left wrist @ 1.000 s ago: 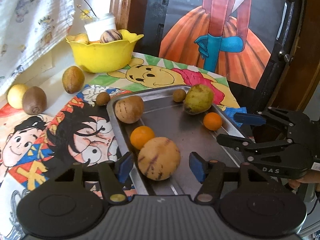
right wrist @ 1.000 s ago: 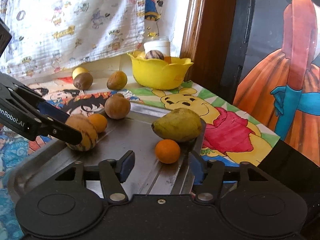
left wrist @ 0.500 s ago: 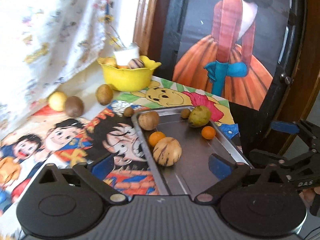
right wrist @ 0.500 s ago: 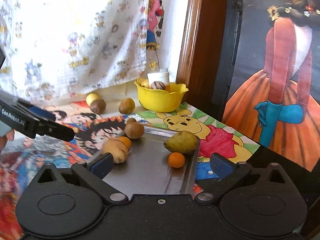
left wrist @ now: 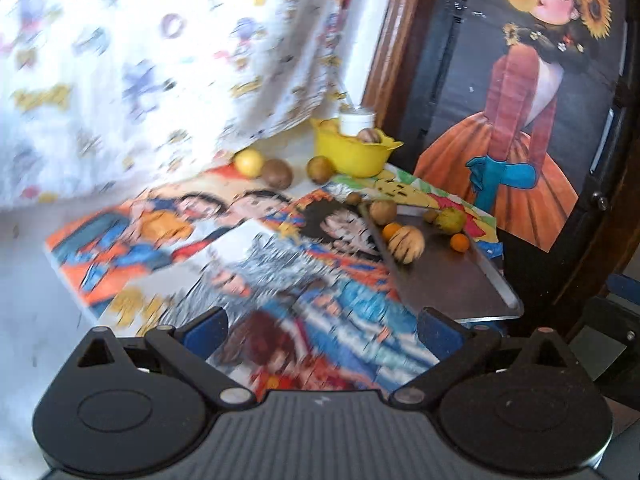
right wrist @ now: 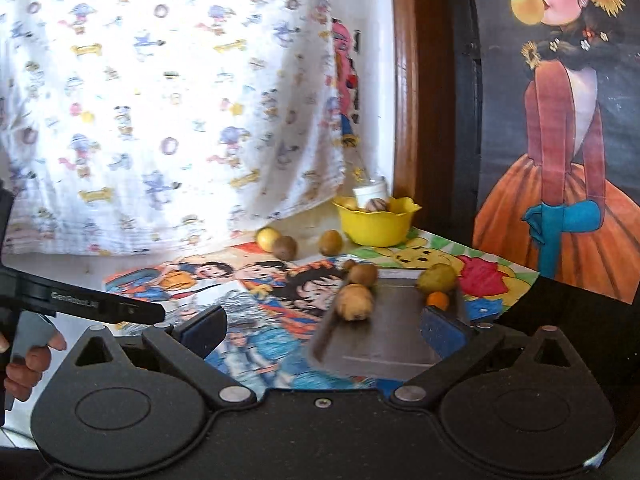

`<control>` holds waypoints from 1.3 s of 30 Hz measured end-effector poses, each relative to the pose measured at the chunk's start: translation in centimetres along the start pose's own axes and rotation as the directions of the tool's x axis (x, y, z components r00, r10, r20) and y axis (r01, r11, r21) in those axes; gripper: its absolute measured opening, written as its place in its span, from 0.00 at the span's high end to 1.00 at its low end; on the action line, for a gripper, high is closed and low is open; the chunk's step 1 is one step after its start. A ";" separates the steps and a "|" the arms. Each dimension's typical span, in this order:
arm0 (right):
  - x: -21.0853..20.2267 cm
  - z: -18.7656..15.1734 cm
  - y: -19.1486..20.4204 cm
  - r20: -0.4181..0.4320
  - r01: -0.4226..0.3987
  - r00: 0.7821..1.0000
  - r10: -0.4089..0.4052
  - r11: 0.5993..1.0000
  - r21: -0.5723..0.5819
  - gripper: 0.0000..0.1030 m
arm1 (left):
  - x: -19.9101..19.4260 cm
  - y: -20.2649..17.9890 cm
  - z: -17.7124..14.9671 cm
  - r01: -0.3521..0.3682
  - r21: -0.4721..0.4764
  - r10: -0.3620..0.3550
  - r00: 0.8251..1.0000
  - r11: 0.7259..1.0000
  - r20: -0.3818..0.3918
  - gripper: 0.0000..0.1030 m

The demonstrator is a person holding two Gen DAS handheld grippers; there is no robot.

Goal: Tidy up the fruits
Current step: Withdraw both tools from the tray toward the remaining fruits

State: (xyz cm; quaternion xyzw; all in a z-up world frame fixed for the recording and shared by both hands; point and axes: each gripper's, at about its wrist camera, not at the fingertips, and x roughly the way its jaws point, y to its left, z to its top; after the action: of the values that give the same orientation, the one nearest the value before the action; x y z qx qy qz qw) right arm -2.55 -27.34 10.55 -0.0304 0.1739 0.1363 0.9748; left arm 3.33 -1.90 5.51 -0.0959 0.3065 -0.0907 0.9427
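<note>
Both grippers pulled way back from tray. Left gripper, right gripper just sprang wide, nothing held. Risk: striped melon near tray edge, clumsy re-approach rolls it off.

my left gripper: black body, blue pads, silver screws
my right gripper: black, blue pads, ribbed housing

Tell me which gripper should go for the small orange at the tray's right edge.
Right, probably. The small orange lies just beyond the right gripper, near its right finger, while the left gripper faces the posters with the tray off to its right. Both are open and empty.
</note>
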 end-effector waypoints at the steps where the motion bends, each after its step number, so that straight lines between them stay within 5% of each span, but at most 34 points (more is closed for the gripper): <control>1: 0.0 -0.3 0.5 0.005 0.006 1.000 -0.006 1.000 -0.001 0.00 | 0.1 0.4 -0.2 -0.004 0.002 0.004 1.000 1.000 -0.008 0.00; 9: 5.9 -3.0 -1.9 -0.075 -0.028 0.996 0.038 0.992 0.124 0.00 | 4.7 3.2 -0.4 -0.101 -0.034 0.099 0.993 0.994 -0.057 0.00; 17: 12.9 -1.7 -8.9 -0.160 -0.099 0.977 0.143 0.962 0.254 0.00 | 10.3 2.7 4.4 -0.173 -0.056 0.165 0.978 0.983 -0.124 0.00; 25: 14.4 -0.3 -11.3 -0.414 -0.086 0.893 0.177 0.970 0.227 0.00 | 12.3 -0.3 8.2 -0.306 -0.107 0.255 0.908 0.946 -0.334 0.00; 28: 14.0 1.8 -12.3 -0.455 -0.112 0.867 0.203 0.969 0.219 0.00 | 11.2 -2.2 10.3 -0.338 -0.127 0.271 0.887 0.932 -0.375 0.00; 32: 14.0 6.2 -13.6 -0.429 -0.170 0.863 0.269 0.952 0.255 0.00 | 9.5 -4.8 13.8 -0.364 -0.159 0.287 0.883 0.918 -0.371 0.00; 39: 15.9 14.6 -14.2 -0.344 -0.211 0.896 0.282 0.950 0.228 0.00 | 6.8 -5.7 20.6 -0.400 -0.171 0.337 0.890 0.900 -0.307 0.00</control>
State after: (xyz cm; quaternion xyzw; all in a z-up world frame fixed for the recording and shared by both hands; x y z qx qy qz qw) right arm 20.59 -35.37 18.89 0.0573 0.3700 0.2341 0.8972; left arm 20.39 -6.37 19.41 -0.1309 0.4531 0.1148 0.8743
